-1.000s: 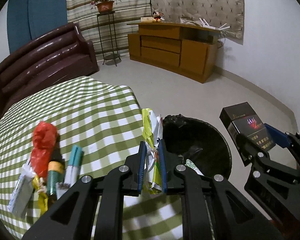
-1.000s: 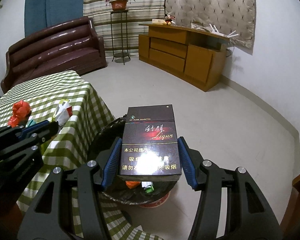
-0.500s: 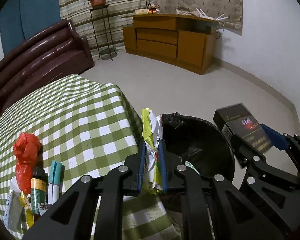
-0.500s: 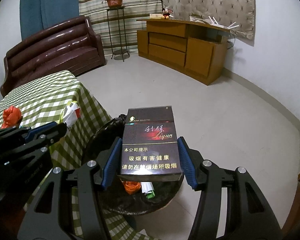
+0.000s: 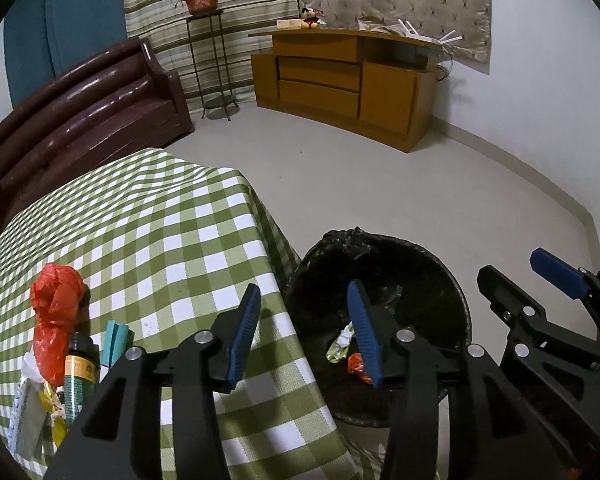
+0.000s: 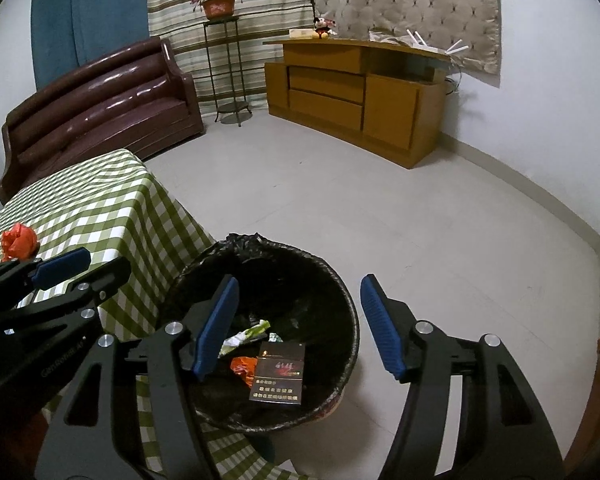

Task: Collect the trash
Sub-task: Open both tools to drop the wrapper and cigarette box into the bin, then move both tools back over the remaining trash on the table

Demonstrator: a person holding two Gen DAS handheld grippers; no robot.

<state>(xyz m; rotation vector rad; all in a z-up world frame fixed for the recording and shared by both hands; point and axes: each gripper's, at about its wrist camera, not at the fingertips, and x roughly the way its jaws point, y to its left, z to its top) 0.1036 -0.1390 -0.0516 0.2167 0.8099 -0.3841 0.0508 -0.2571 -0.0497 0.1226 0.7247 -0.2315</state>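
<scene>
Right wrist view: your right hand-held gripper (image 6: 296, 324) has just been opening; nothing between its jaws.
Cigarette pack (image 6: 278, 372): dropped, lying inside the bin (image 6: 340, 280).
Left hand-held gripper (image 5: 304, 332): has just been opening, spread and empty; its wrapper (image 5: 340, 344) now in the bin.
Meaning: two pieces binned.
Remaining: red bag (image 5: 56, 300), bottle (image 5: 76, 376) on tabletop (image 5: 160, 220).
Edges: bin touches the tabletop's draped corner.
Room: floor (image 6: 380, 200) beyond lies open.

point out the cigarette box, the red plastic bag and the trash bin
cigarette box (image 6: 278, 376): right wrist view, middle of its dark face
red plastic bag (image 5: 56, 300): left wrist view, crumpled upper part
trash bin (image 6: 340, 288): right wrist view, black-lined rim
</scene>
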